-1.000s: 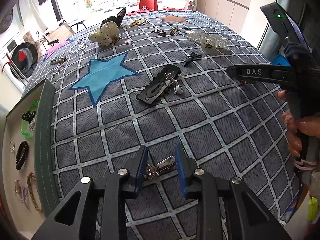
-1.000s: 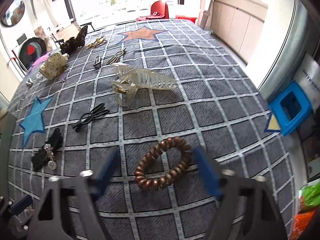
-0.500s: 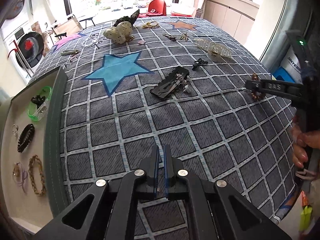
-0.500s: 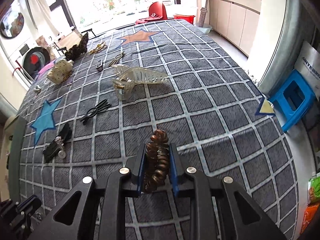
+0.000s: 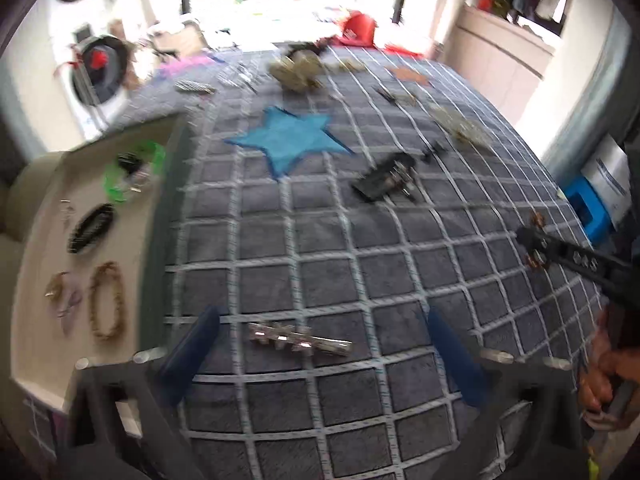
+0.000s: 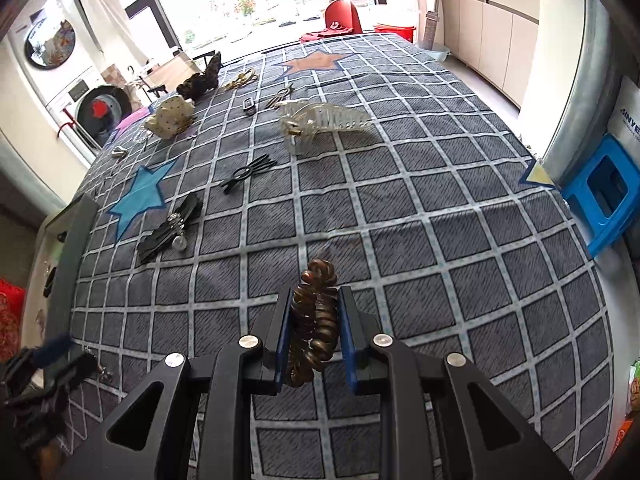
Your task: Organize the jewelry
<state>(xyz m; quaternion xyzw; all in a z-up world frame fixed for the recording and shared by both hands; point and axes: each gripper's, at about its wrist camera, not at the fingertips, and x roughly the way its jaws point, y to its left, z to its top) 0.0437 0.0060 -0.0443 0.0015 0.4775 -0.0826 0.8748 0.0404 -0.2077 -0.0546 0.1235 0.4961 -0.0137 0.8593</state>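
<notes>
My left gripper [image 5: 322,314] hangs over the checked cloth with its jaws opening wide. A silver star hair clip [image 5: 300,342] lies flat on the cloth between the blue fingers, touching neither pad. Just left of it stands a cream tray [image 5: 40,248] that holds a green bangle [image 5: 132,172], a black coil tie [image 5: 92,228] and a braided gold band [image 5: 106,300]. My right gripper [image 6: 316,294] is shut on a brown spiral hair tie [image 6: 318,270], squeezed upright above the cloth. In the left wrist view the right gripper [image 5: 536,240] shows at the right edge.
On the cloth lie a black bow clip with a pearl [image 6: 170,228], a thin black clip [image 6: 248,172], a clear claw clip [image 6: 320,118] and a cream dotted bow [image 6: 172,118]. A blue stool [image 6: 604,196] stands beyond the right edge. A person's hand [image 5: 604,380] holds the right gripper.
The left gripper shut on the silver clip, moved toward the tray, then opened wide, and the clip now lies on the cloth. The right gripper closed on the brown tie and lifted it.
</notes>
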